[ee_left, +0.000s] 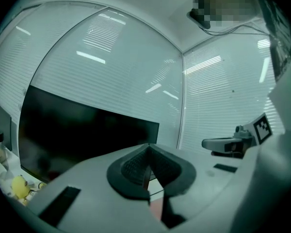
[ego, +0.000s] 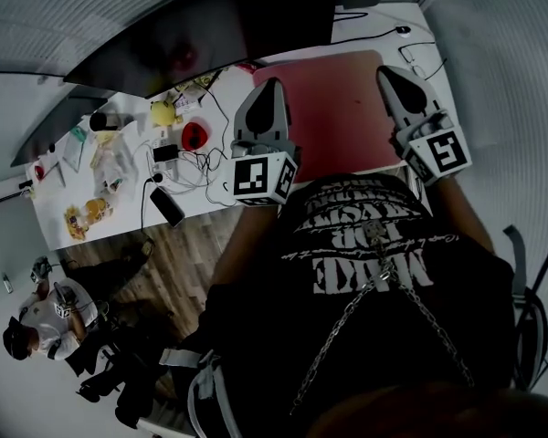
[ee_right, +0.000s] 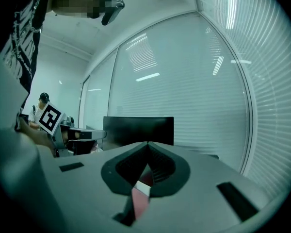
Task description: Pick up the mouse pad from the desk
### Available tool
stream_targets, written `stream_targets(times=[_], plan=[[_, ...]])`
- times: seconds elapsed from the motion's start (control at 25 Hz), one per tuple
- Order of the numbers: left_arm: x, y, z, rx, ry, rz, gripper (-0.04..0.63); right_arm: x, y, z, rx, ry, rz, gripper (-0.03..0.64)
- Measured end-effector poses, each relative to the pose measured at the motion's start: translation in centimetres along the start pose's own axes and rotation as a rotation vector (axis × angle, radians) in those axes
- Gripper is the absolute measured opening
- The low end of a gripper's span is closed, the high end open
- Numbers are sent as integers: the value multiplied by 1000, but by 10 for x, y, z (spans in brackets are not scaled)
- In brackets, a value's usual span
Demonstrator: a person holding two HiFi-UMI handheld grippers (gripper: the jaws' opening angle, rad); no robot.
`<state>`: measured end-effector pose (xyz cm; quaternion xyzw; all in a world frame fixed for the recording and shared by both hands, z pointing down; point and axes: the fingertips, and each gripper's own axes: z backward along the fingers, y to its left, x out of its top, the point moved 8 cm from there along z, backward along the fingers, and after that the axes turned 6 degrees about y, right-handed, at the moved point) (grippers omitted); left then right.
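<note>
While both hands reach out over the white desk (ego: 370, 24), the 2 tongs are pressed tight. The left gripper (ego: 268, 85) pinches the red mouse pad (ego: 333, 108) at its left edge and the right gripper (ego: 388, 71) pinches its right edge, upper centre of the frame. A red sliver shows between each pair of jaws. A dark monitor (ego: 210, 35) sits above, and a phone (ego: 167, 206) lies at left.

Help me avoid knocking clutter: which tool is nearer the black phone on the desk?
Left. The left tool is at the mouse pad's left edge, the side where the black phone lies; the right tool is at the pad's right edge.
</note>
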<state>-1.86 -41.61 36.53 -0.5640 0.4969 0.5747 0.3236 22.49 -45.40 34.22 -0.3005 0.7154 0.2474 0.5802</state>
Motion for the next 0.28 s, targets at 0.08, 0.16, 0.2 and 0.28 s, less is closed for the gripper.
stream_targets(times=[0.08, 0.16, 0.2, 0.28], plan=[[-4, 5, 0, -4, 4, -6, 6, -3, 2, -1, -8, 9, 0, -2], [-6, 9, 1, -11, 10, -9, 6, -5, 4, -2, -22, 14, -8, 0], [-7, 11, 2, -17, 14, -7, 6, -5, 6, -2, -32, 16, -18, 0], [-9, 14, 5, -27, 18, -1, 6, -6, 8, -2, -53, 21, -39, 0]])
